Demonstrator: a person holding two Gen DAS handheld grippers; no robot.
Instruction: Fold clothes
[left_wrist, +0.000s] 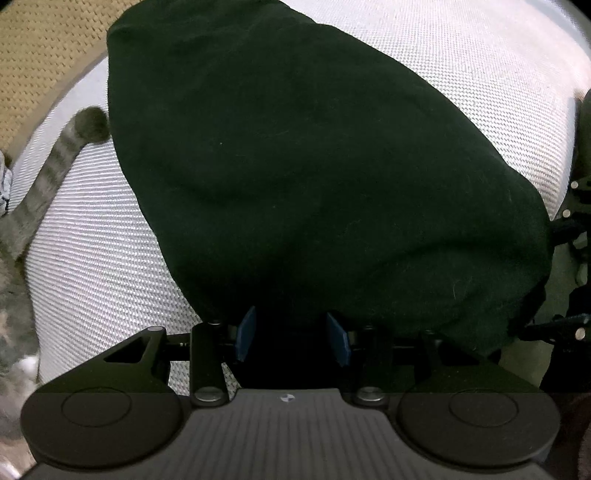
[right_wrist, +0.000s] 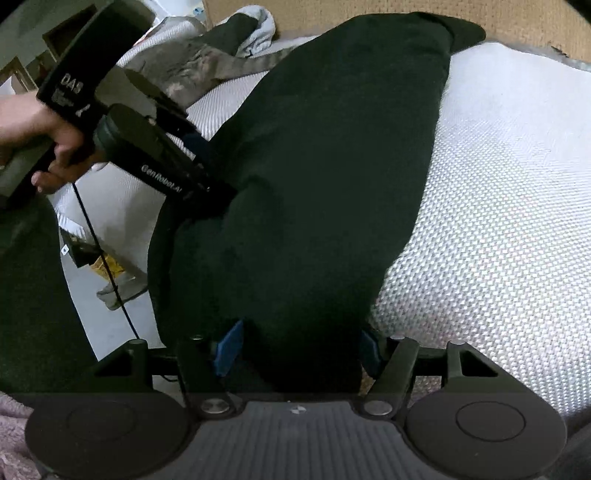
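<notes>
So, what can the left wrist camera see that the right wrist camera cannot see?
Only the left wrist view shows a striped cat tail lying beside the dark garment.

Only the right wrist view shows the person's hand holding the left gripper, a crumpled grey cloth and a black cable.

Both show the same dark garment on the white woven surface, with its near edge between each camera's own blue pads; the right gripper stands wider.
</notes>
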